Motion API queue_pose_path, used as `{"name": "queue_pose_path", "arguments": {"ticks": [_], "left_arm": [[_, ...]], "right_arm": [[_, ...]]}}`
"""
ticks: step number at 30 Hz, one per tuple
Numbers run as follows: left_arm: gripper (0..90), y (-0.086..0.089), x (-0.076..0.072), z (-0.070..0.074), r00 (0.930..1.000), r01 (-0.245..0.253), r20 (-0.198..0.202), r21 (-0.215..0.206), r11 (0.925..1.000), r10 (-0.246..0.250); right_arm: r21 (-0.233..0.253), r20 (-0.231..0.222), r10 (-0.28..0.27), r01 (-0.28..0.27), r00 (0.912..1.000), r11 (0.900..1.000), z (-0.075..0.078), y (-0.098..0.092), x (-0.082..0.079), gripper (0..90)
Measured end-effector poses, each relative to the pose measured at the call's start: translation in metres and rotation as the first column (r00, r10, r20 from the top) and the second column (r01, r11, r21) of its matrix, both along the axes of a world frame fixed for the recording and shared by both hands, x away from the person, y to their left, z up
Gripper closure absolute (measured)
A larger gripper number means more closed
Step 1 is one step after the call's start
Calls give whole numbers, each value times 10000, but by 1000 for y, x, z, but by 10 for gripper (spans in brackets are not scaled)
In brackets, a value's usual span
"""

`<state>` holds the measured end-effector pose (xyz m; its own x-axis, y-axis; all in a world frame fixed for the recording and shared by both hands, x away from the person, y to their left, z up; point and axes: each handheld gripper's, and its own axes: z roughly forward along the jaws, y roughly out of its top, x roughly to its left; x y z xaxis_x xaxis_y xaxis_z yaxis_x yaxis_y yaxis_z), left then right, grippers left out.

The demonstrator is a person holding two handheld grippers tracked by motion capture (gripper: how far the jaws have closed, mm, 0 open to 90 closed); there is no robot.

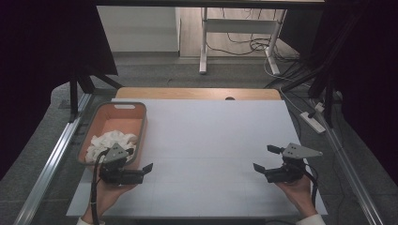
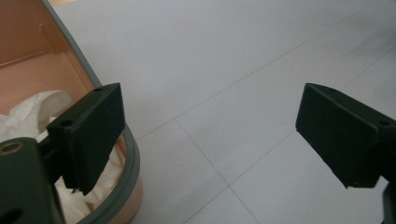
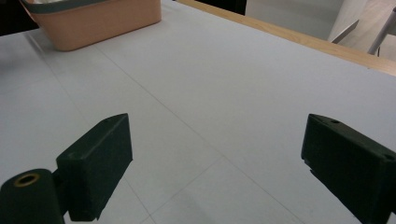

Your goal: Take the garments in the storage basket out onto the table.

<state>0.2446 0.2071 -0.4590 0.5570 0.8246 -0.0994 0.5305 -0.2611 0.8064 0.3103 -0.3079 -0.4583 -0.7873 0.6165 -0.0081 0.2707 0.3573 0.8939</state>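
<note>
While both hands rest low at the near edge of the table [image 1: 202, 140], the left gripper [image 1: 146, 169] gapes wide and empty just beside the orange basket [image 1: 141, 123] at the left, which holds crumpled white cloth [image 1: 110, 141]; the right gripper [image 1: 266, 158], equally wide and empty, sits well apart at the near right.

The place looks like a lab or test room. A white table [image 1: 206, 140] stands between dark curtains [image 1: 42, 56] at left and right, aluminium rails [image 1: 51, 159] run along its sides, and on the far floor loose cables [image 1: 244, 47] lie beside a power strip [image 1: 313, 121].
</note>
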Motion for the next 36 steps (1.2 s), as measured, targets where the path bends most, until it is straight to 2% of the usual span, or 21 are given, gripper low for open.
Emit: {"name": "queue_pose_path", "arguments": {"ticks": [14,20,36], "left_arm": [[99,1,0,4,10000,-37,-46,24,10000,37],[100,-5,3,12,10000,89,27,-95,9999,-89],[110,-7,7,22,10000,86,27,-111,9999,-86]], "right_arm": [[-97,-141,64,-65,9999,9999,-5,2,0,87],[43,-399,249,-248,9989,9997,-8,2,1,87],[-175,-310,252,-258,9992,9995,-10,5,0,87]]}}
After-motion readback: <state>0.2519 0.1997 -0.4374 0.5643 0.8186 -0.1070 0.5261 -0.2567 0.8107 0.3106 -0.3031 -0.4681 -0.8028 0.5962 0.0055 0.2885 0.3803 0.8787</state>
